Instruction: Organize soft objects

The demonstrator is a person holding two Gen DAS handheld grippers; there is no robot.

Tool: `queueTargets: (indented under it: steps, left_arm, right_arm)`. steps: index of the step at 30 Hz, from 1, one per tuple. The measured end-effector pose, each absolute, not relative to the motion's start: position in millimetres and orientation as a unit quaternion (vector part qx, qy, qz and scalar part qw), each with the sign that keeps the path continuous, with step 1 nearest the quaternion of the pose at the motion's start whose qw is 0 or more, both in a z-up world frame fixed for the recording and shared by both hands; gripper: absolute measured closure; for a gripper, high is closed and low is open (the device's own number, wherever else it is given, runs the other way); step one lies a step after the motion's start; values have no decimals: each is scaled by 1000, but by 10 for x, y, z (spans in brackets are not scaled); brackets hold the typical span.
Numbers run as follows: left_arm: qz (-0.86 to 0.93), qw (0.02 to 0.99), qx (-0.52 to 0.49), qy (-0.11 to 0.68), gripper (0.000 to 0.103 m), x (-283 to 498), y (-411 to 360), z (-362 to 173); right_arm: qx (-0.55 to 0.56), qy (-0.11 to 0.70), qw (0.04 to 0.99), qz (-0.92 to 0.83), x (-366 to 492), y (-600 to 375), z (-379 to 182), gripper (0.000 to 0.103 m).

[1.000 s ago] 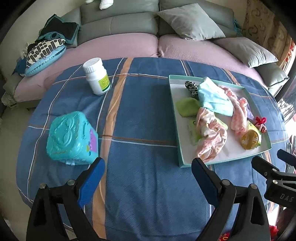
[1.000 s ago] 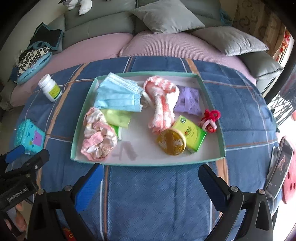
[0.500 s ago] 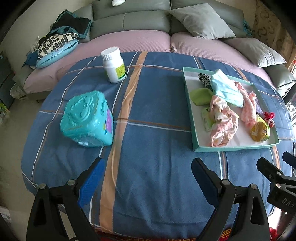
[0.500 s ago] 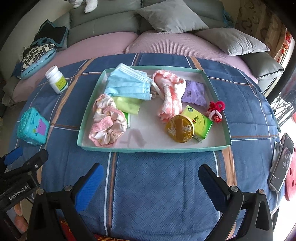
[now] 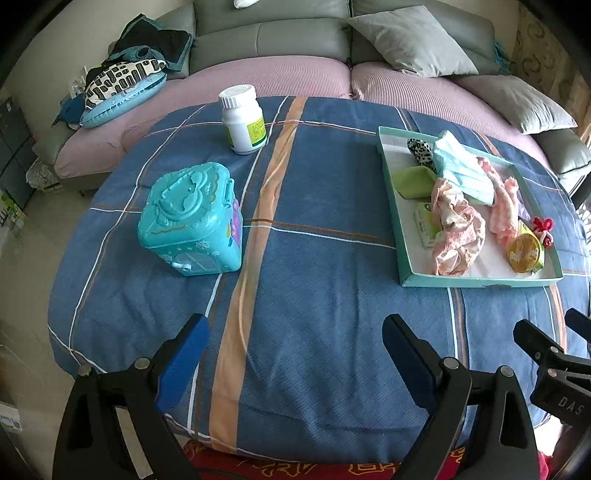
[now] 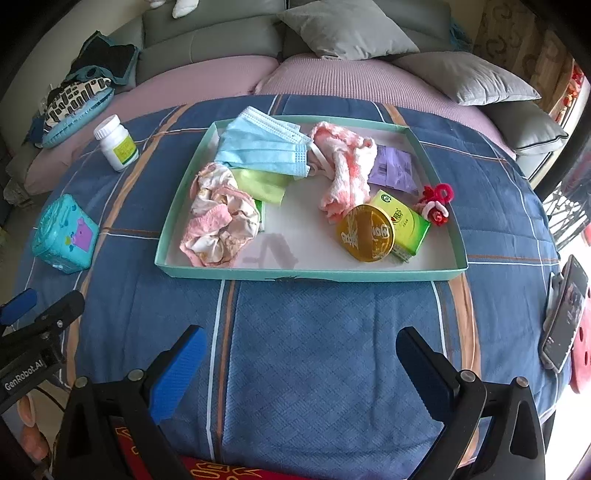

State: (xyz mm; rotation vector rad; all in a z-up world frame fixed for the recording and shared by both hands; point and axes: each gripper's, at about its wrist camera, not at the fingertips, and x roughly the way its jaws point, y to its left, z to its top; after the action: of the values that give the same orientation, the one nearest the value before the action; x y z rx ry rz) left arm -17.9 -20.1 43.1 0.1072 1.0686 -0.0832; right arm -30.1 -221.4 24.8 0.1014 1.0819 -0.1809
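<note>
A teal-rimmed tray on the blue plaid table holds a blue face mask, a pink floral cloth, a pink-and-white knit cloth, a green cloth, a purple packet, a gold tin, a green box and a red hair tie. The tray also shows in the left wrist view. My right gripper is open and empty, short of the tray's front edge. My left gripper is open and empty over the table's front, left of the tray.
A teal plastic box and a white pill bottle stand on the table's left. A phone lies at the right edge. A sofa with grey cushions runs behind the table.
Both grippers have pulled back from the table, so the tray, box and bottle sit farther off. Both stay open. Nothing on the table has moved.
</note>
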Motion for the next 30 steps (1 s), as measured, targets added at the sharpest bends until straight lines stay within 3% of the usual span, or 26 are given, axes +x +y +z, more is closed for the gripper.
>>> queueTargets:
  steps: [30]
  left_arm:
    - [-47,864,64,498,8,-277,-253,473]
  right_arm:
    - [48,512,853,-89,-352,-2232,209,0]
